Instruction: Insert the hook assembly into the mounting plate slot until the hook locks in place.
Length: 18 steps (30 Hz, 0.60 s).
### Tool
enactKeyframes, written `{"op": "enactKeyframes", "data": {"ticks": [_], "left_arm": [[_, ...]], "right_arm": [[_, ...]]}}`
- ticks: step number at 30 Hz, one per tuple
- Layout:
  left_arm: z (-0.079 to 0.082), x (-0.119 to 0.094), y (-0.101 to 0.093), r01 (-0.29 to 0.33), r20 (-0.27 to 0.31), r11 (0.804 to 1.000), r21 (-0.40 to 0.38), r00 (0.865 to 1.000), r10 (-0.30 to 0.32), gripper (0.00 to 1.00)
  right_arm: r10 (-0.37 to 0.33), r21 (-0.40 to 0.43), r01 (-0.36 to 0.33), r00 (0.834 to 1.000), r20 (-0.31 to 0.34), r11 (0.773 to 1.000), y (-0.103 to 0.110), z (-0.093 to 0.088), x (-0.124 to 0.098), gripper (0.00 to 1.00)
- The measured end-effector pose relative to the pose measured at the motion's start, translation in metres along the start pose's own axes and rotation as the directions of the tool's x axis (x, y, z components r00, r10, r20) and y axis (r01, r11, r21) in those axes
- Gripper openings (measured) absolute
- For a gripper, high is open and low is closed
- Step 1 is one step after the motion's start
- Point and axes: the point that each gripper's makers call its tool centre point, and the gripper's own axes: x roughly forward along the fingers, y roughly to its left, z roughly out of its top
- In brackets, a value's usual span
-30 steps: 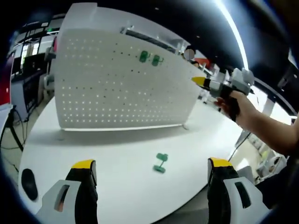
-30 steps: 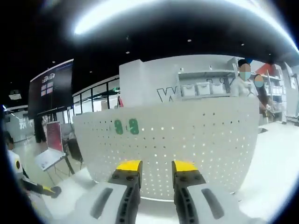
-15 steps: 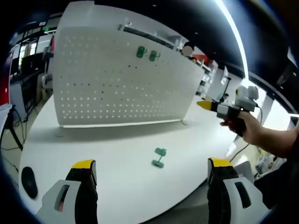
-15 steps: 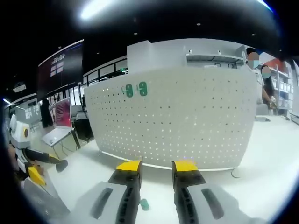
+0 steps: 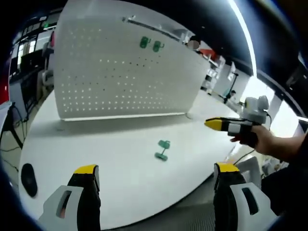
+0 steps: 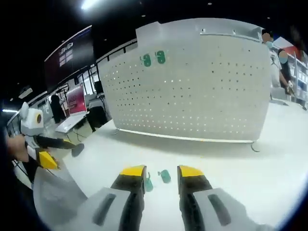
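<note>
The right tongs (image 6: 160, 173) have dropped toward the green hook (image 5: 162, 150), nearly pressed together; left tongs (image 5: 156, 174) spread wide.

No legible text, label, brand, number or sign found. The dark hanging screen (image 6: 70, 50) at far left in the right gripper view carries pale marks, too small and blurred to read.

Green hook assembly (image 5: 162, 150) on table (image 5: 96, 144)
</note>
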Motion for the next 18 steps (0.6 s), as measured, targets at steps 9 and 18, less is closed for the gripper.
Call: {"op": "enactKeyframes", "data": {"ticks": [9, 18], "left_arm": [[-0.032, 0.003, -0.002, 0.007, -0.113, 1.000, -0.004, 0.994, -0.008, 1.00], [-0.042, 0.005, 0.000, 0.006, -0.153, 1.000, -0.020, 0.988, -0.009, 1.00]], "right_arm": [[0.043, 0.029, -0.041, 0.994, -0.101, 0.999, 0.004, -0.031, -0.002, 0.24], [0.127, 0.014, -0.127, 0.967, -0.219, 0.992, 0.019, -0.065, 0.009, 0.24]]}}
